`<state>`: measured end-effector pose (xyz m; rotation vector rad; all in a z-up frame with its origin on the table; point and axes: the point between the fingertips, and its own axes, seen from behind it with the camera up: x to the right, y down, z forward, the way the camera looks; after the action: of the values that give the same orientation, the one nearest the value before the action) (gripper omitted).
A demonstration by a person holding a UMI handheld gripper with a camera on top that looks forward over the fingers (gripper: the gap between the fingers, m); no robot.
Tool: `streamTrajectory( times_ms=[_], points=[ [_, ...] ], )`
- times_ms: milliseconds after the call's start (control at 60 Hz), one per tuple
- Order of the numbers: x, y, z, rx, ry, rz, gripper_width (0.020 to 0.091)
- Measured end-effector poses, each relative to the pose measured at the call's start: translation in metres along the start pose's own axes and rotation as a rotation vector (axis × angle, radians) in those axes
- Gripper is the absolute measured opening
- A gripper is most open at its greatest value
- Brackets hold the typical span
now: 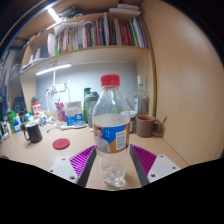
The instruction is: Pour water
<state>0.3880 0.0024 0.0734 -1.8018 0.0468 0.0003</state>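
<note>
Gripper view, contents listed from largest to smallest.

Wall (190, 70): one, plain and pale, rising to the right of the desk.

Desk (40, 152): one, light wood surface, carrying everything below and running back to the wall.

Bookshelf (95, 48): one, hanging above the desk, packed with a row of upright books; a lit strip lamp (52, 69) is glowing underneath it.

Water bottle (111, 128): one, clear plastic, red cap, label around its middle, standing upright on the desk. It is sitting between the two fingers, its base level with the pads. Whether the pads are touching its sides or leaving a thin gap cannot be told.

Gripper (113, 160): one, two fingers (146, 160) with purple pads, flanking the bottle left and right at roughly bottle width.

Mugs: two. One dark mug (34, 132) is standing to the left, near a cluster of small items too crowded to count. One brown mug (146, 126) is standing to the right of the bottle, close to the wall.

Blue box (73, 115): one, behind and left of the bottle.

Red disc (61, 144): one, lying flat on the desk, ahead of the left finger.
</note>
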Motion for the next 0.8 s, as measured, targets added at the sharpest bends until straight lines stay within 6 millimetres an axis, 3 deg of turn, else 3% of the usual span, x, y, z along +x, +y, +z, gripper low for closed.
streamTrajectory(
  times_ms=[67,117,133,350,467,550,650,733,800],
  points=[
    [-0.003,0.001,0.015,0.015,-0.017,-0.004,0.0718],
    [-0.003,0.001,0.022,0.023,-0.011,0.001,0.0530],
    [-0.001,0.001,0.026,0.021,-0.004,0.003,0.0500],
    [0.003,0.000,0.030,0.005,0.078,0.024,0.0440],
    [-0.010,-0.002,0.034,-0.054,0.072,0.024,0.0385],
    [-0.020,-0.025,0.034,-0.070,0.078,-0.022,0.0360],
    [-0.051,-0.060,0.043,-0.096,0.030,-0.155,0.0360],
    [-0.075,-0.102,0.058,-0.063,0.025,-0.376,0.0360],
    [-0.106,-0.128,0.073,-0.045,0.005,-0.582,0.0359]
  ],
)
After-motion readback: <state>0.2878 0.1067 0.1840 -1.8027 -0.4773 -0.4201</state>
